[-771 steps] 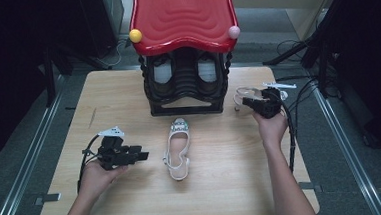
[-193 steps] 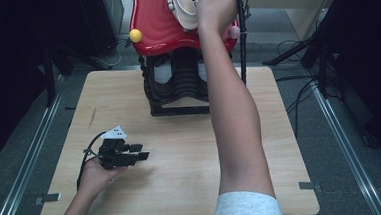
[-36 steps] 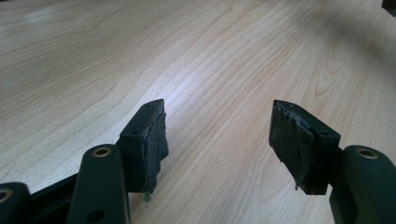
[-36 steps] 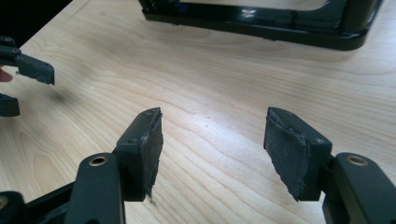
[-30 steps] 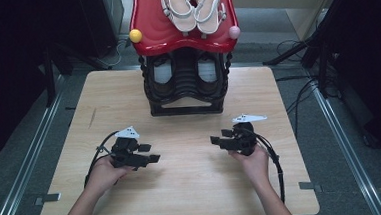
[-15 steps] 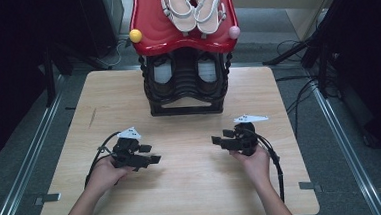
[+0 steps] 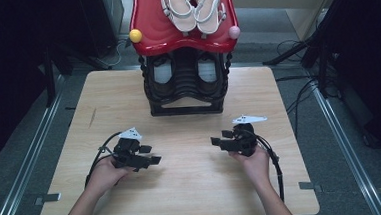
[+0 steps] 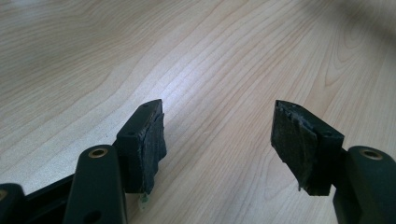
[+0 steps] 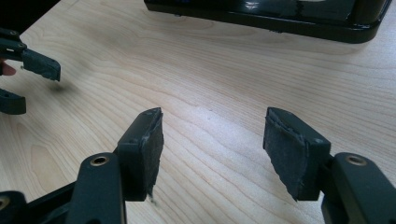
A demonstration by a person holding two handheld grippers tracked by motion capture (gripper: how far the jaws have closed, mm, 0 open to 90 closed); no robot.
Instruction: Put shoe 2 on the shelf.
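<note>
Jaws of both the left gripper [image 7: 154, 161] and right gripper [image 7: 215, 141] gape empty over the surface [image 7: 193, 187] near its front edge, the sandals [image 7: 194, 7] paired atop the red rack [image 7: 148, 25], so the work looks finished.

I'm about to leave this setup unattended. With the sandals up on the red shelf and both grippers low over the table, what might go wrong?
The sandals lie on the sloping red shelf at the top of the black rack; a bump to the table might slide them off. The cable trailing from the right gripper loops on the table and could snag. The left gripper has open jaws close to the wood and may scrape it.
</note>
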